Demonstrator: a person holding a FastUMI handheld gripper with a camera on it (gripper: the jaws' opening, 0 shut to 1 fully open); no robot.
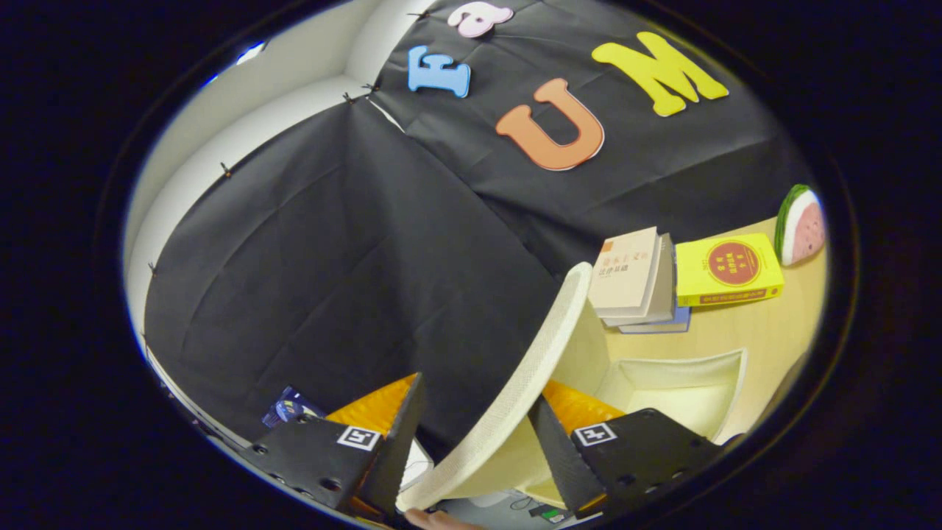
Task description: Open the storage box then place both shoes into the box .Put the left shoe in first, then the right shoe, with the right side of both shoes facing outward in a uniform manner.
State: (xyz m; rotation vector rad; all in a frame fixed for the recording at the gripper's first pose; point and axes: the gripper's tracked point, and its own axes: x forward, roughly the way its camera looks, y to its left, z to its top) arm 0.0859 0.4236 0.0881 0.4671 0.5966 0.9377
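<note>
The left finger [383, 434] stands clear of the lid [515, 390] with a wide gap beside it, while the right finger [559, 449] sits just against the lid's inner face; so the gripper [475, 442] is apart, with the cream lid's mesh-textured edge rising tilted between the fingers. Whether either pad actually presses on it is hard to tell from this angle (the lid hides the contact). The step in hand looks like swinging the lid of the storage box [684, 383] fully back. To do it well, I would keep the edge seated deep between the fingers and follow the hinge's arc rather than pull straight, so the light lid neither slips out nor drags the box across the table [765, 331]. Beyond the fingers to the right lies the box's open cream interior. Counted: one box, one lid, a stack of seemingly three books [640, 283], one yellow book [727, 270], one watermelon-slice toy [801, 224].
</note>
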